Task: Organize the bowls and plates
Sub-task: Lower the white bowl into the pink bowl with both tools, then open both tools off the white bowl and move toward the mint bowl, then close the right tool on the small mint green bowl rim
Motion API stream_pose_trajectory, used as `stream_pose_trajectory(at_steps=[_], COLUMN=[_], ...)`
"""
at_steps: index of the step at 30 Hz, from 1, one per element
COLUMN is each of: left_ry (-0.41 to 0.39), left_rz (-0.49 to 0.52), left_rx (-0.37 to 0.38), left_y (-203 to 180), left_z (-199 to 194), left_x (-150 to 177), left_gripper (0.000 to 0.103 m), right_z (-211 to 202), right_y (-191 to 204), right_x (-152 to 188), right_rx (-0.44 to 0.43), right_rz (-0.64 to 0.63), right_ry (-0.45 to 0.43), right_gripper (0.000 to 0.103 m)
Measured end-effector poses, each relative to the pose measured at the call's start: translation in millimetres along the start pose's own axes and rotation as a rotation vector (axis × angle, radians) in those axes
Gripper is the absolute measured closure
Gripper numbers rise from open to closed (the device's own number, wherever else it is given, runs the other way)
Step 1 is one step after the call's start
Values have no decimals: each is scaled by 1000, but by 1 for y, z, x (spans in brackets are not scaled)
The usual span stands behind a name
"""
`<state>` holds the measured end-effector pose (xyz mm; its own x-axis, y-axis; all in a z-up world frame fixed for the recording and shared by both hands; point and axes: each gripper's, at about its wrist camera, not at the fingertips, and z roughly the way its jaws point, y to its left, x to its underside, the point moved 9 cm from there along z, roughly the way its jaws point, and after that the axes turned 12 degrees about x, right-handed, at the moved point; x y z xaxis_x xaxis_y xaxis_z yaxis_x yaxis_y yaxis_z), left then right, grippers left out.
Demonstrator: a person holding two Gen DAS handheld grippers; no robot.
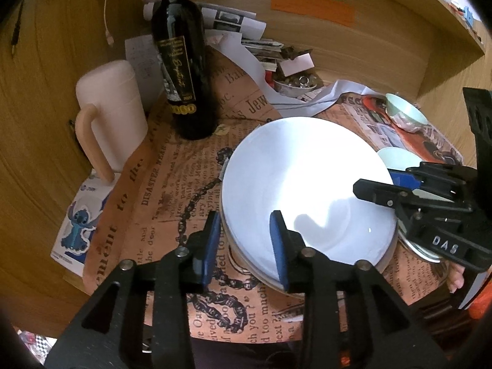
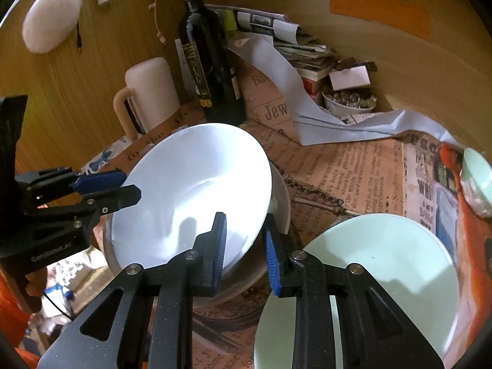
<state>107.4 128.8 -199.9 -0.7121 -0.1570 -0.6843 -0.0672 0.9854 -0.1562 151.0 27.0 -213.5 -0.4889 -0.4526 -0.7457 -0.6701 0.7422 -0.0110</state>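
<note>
Between left gripper (image 1: 246,240) fingers: white plate (image 1: 295,178) rim, released | right gripper (image 2: 246,246): clenched on rim

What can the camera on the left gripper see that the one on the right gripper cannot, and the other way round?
Only the left wrist view shows the blue cartoon sticker beside the table covering.

Only the right wrist view shows the white fluffy ball hanging on the wooden wall, and nearly the whole pale green plate under the right gripper.

Both show the big white plate resting on a bowl, the dark wine bottle, the cream jug and the left gripper, whose fingers straddle the plate's rim.
</note>
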Motion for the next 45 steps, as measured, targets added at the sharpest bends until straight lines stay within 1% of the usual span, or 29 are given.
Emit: stream_pose_trajectory(at_steps=[2,6,7,9,12,14,16,17,21,24,25,27,29,31,32,34,35,39,40,44,45], left_ry=[3,-13,-22,-42,-71,-84,-97,-104,-151,-212,-231,-254,-271,-285,-296,-313,-317,-310,-301,-268,-260], left_rz=[-6,-9,-8,-5,3,3,-3,-7,-13,-8,-5,11,22,30,33,40,44,58,61,78,87], left_rx=[3,8,6,2,-6,-3,3,7,29,46,49,64,81,89,94,101,106,131,139,167,175], left_y=[0,-1,-2,-3,-3,-4,-5,-5,-11,-20,-23,-31,-39,-46,-49,-57,-60,-73,-77,-90,-95], left_z=[1,-4,-6,-12,-20,-24,-27,-30,-42,-55,-58,-64,-66,-66,-66,-64,-62,-48,-43,-24,-19], left_x=[0,-3,-5,-8,-14,-17,-20,-22,-34,-46,-50,-58,-66,-72,-76,-84,-87,-98,-101,-109,-112], left_gripper=[70,69,67,63,61,61,61,61,60,44,44,44,43,31,29,20,19,18,18,18,18], right_z=[0,-2,-2,-4,-5,-6,-12,-18,-33,-43,-46,-53,-59,-64,-65,-69,-71,-71,-68,-55,-48], right_y=[2,6,7,8,8,6,3,1,-6,-19,-24,-41,-63,-85,-98,-126,-142,-214,-235,-291,-306], right_x=[1,0,0,-1,-3,-5,-9,-13,-23,-29,-30,-33,-36,-37,-37,-36,-36,-34,-32,-21,-16], right_rx=[24,49,52,50,44,57,76,85,82,74,75,91,131,160,175,209,236,345,367,451,477], right_rz=[-30,-71,-77,-77,-71,-65,-57,-52,-31,9,24,58,95,130,153,206,233,351,387,472,491], right_ry=[-9,-35,-39,-48,-49,-56,-95,-123,-170,-190,-196,-213,-229,-233,-233,-234,-236,-228,-215,-164,-140], right_gripper=[78,65,61,55,51,43,32,29,28,28,28,28,28,28,28,28,28,28,28,28,28])
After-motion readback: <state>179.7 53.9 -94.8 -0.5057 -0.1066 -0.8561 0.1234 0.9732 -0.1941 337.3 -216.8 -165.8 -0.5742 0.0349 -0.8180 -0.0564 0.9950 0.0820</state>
